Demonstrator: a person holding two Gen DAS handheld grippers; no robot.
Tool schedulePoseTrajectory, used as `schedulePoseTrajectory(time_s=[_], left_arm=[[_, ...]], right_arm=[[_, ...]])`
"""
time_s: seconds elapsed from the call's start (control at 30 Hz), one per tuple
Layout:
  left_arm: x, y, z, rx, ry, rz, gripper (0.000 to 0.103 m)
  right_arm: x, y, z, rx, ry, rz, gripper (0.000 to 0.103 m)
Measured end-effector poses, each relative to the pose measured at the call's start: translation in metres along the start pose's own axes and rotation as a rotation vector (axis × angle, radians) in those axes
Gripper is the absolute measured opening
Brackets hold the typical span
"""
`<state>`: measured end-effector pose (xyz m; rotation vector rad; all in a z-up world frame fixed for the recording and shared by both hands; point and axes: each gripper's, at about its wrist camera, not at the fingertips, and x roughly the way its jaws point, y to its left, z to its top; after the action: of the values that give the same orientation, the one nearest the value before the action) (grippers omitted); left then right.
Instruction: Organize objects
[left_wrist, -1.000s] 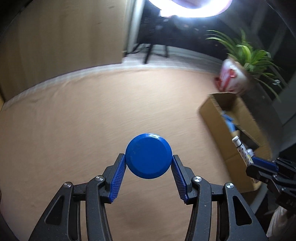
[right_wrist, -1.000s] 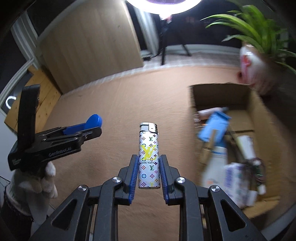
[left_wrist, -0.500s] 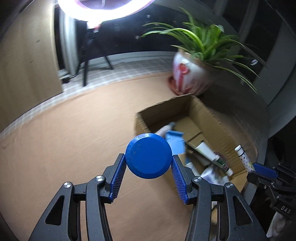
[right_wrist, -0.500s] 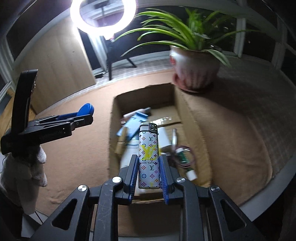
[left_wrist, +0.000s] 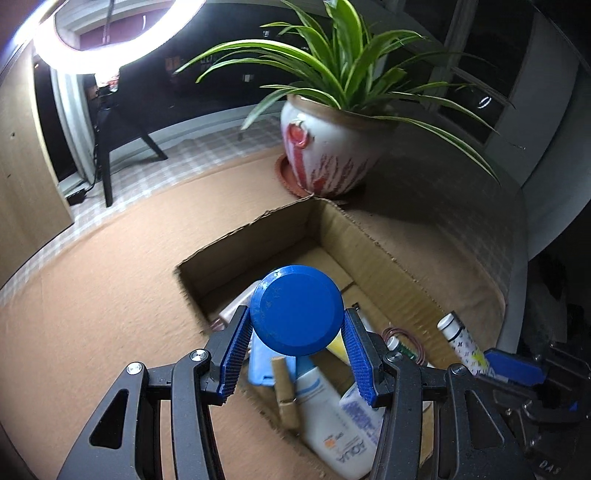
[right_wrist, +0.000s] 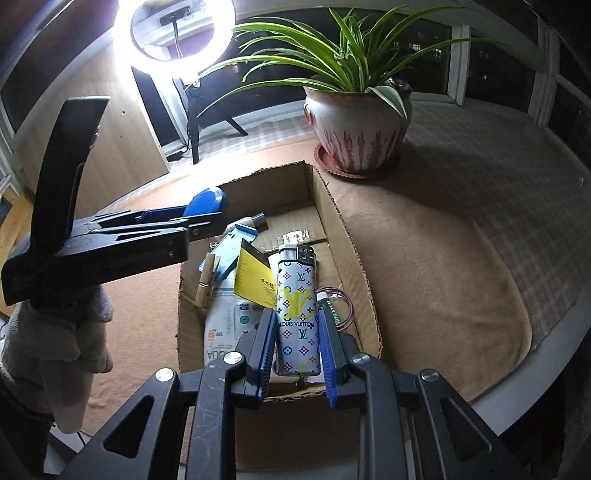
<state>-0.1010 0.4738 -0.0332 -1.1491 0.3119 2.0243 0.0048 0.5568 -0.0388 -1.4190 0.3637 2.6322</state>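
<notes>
Lighter (right_wrist: 297, 310) clamped upright in right tool (right_wrist: 297, 349), blue disc (left_wrist: 296, 309) clamped in left tool (left_wrist: 294, 357), both over cardboard box (right_wrist: 354, 258) w/ bottle, tubes inside. Step: drop-off. Next, prob: lower, release into box. Plant pot (right_wrist: 356, 131) at bench's far edge.

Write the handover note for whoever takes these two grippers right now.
Left gripper: shut on the blue round lid, over the cardboard box.
Right gripper: shut on the patterned lighter, upright, also over the box.
Already in the box: sunscreen bottle, clothespin, yellow packet, blue item, small tube.
Done: both items carried to the box.
Left: release both inside. The plant pot stands behind the box.
</notes>
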Motion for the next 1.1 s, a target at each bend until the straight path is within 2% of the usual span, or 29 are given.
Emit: schedulePoseTrajectory(time_s=[0.63, 0.67, 0.7, 0.73, 0.77, 0.8, 0.83, 0.87, 1.1], left_arm=[[0.026, -0.012, 0.017, 0.021, 0.003, -0.005, 0.054], [0.026, -0.011, 0.018, 0.017, -0.002, -0.006, 0.058], [0.025, -0.011, 0.019, 0.016, -0.003, -0.009, 0.071], [0.024, -0.011, 0.019, 0.017, -0.007, -0.012, 0.077], [0.021, -0.011, 0.019, 0.019, -0.016, -0.012, 0.083], [0.019, -0.011, 0.018, 0.021, -0.022, -0.008, 0.083], [0.017, -0.010, 0.018, 0.021, -0.025, -0.004, 0.083], [0.016, -0.008, 0.018, 0.017, -0.026, -0.004, 0.083], [-0.002, 0.012, 0.013, -0.007, -0.041, 0.018, 0.083]], right_arm=[[0.009, -0.006, 0.004, 0.000, 0.015, -0.012, 0.021], [0.008, -0.005, 0.004, -0.001, 0.013, -0.010, 0.021], [0.007, -0.005, 0.004, -0.005, 0.005, -0.003, 0.022], [0.005, -0.004, 0.005, -0.008, -0.003, -0.002, 0.025], [0.005, -0.003, 0.005, -0.015, -0.003, -0.001, 0.036], [0.003, -0.001, 0.005, -0.019, -0.007, -0.002, 0.051], [0.001, 0.000, 0.005, -0.020, -0.016, -0.003, 0.056], [-0.001, 0.002, 0.004, -0.021, -0.027, -0.002, 0.059], [-0.001, 0.017, 0.006, -0.037, -0.023, 0.019, 0.059]])
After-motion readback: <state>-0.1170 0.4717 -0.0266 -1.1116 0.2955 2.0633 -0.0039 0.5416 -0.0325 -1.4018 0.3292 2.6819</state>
